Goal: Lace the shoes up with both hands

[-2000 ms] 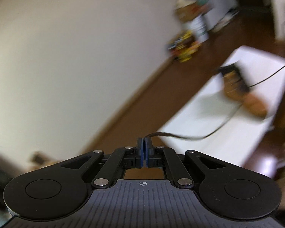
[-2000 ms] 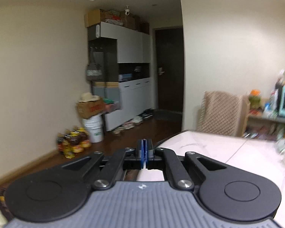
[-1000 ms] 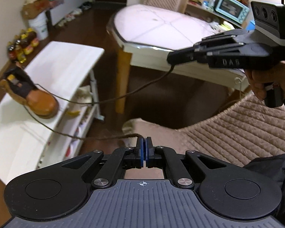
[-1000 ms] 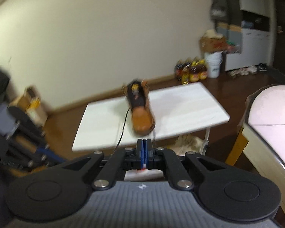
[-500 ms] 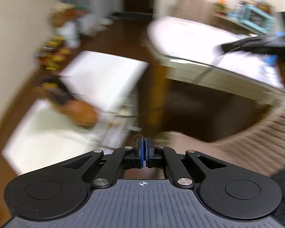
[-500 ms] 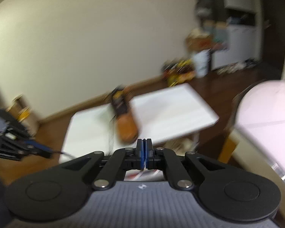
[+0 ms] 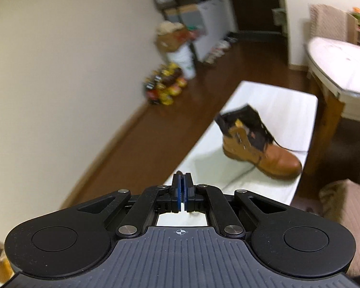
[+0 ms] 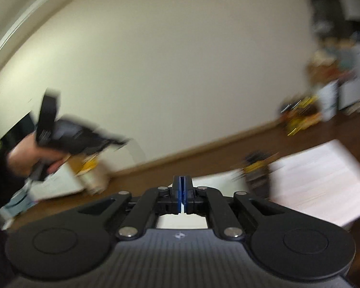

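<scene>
We see the boot (image 7: pixel 259 144) at the right of centre in the left wrist view, standing on the white table (image 7: pixel 283 100) with its toe toward the lower right. A second ago it sat at the far left of that view, with two laces stretched out from it across the room, one to each gripper. Now the left gripper (image 7: pixel 182 187) has swung back to face the table. Its jaws are together, and a dark nub shows at their tip, which we take to be the lace end, though it is too small to be sure. The lace (image 7: pixel 242 172) trails slack from the boot toward the bottom of the frame, and another strand runs off the toe to the right.

The right wrist view is badly smeared. The right gripper (image 8: pixel 182 187) is closed at lower centre, and we cannot tell if any lace is in it. The boot (image 8: pixel 256 168) is only a dark and yellow blur right of centre, where half a second ago it stood left of centre. The left hand (image 8: pixel 31 160) with its gripper shows at the left edge.

We judge the long pull-through is finished: both ends have been drawn tight and are coming back toward the boot. The next crossing or eyelet can begin once the hands settle.
</scene>
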`<state>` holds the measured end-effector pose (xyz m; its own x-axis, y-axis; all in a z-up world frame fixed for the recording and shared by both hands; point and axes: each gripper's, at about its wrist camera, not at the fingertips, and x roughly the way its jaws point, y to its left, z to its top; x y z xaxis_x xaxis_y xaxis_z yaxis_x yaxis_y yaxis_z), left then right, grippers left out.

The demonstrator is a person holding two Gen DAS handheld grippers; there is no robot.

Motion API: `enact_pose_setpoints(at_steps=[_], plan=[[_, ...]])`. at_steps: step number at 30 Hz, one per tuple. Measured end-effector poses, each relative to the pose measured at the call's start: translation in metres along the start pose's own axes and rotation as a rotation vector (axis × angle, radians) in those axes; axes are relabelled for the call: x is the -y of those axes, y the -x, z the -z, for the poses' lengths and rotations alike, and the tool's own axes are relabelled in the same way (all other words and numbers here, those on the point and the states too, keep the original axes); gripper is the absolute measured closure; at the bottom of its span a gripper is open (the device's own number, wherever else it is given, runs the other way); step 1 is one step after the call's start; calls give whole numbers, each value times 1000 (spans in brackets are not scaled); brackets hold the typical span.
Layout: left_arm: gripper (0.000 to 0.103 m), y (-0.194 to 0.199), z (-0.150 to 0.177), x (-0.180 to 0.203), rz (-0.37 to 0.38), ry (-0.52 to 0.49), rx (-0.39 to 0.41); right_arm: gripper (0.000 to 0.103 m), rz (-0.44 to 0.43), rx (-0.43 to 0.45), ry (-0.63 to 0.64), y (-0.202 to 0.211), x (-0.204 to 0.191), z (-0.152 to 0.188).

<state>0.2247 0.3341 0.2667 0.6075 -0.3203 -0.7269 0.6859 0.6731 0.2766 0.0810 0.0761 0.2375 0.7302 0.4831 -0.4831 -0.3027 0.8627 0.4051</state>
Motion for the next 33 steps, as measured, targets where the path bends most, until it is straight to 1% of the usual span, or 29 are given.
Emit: enact_pose_setpoints(at_steps=[1, 3, 5, 7, 8, 9, 10, 11, 13, 15, 16, 17, 18, 19, 20, 21, 23, 25, 27, 29, 32, 33], plan=[[101, -17, 3, -9, 40, -11, -12, 101, -32, -28, -22, -31, -9, 4], [101, -42, 9, -19, 106, -18, -32, 101, -44, -75, -41, -79, -21, 9], [101, -74, 17, -24, 182, -43, -60, 101, -33, -99, -60, -105, -26, 7], [100, -96, 25, -23, 234, -80, -79, 101, 24, -113, -73, -121, -27, 0], [100, -109, 30, -20, 272, -98, -108, 101, 51, -118, -81, -123, -24, -3], [100, -120, 35, -17, 311, -113, -142, 101, 96, -128, -93, -124, -19, -7], [97, -130, 41, -13, 350, -127, -176, 101, 142, -140, -101, -123, -14, -10], [96, -137, 45, -10, 380, -134, -194, 101, 201, -147, -107, -118, -6, -13], [95, -140, 49, -5, 419, -141, -201, 101, 384, -146, -108, -90, 15, -26], [94, -144, 52, -3, 455, -145, -198, 101, 599, -94, -68, -57, 28, -45], [93, -144, 52, -3, 474, -144, -194, 101, 690, -59, -34, -43, 29, -56], [92, -144, 51, -3, 487, -142, -187, 100, 760, -15, 2, -32, 27, -68], [92, -144, 50, -2, 492, -140, -180, 100, 854, 70, 54, -15, 24, -86], [92, -142, 47, 0, 502, -143, -163, 100, 887, 133, 78, -5, 20, -99], [92, -140, 43, 2, 513, -148, -142, 102, 873, 166, 86, -1, 18, -107], [92, -138, 39, 3, 522, -150, -127, 102, 837, 193, 104, -1, 15, -116], [91, -136, 33, 9, 538, -154, -105, 102, 780, 172, 161, -18, 9, -121], [91, -137, 25, 19, 547, -160, -81, 102, 740, 132, 200, -33, 9, -117], [91, -141, 24, 28, 533, -154, -90, 102, 690, 75, 217, -50, 18, -107], [91, -148, 25, 35, 521, -136, -109, 102, 639, 35, 159, -58, 41, -92], [91, -163, 34, 42, 491, -72, -157, 102, 546, -23, 41, -65, 72, -73], [91, -169, 36, 43, 485, -43, -174, 102, 500, -56, -4, -70, 87, -60]])
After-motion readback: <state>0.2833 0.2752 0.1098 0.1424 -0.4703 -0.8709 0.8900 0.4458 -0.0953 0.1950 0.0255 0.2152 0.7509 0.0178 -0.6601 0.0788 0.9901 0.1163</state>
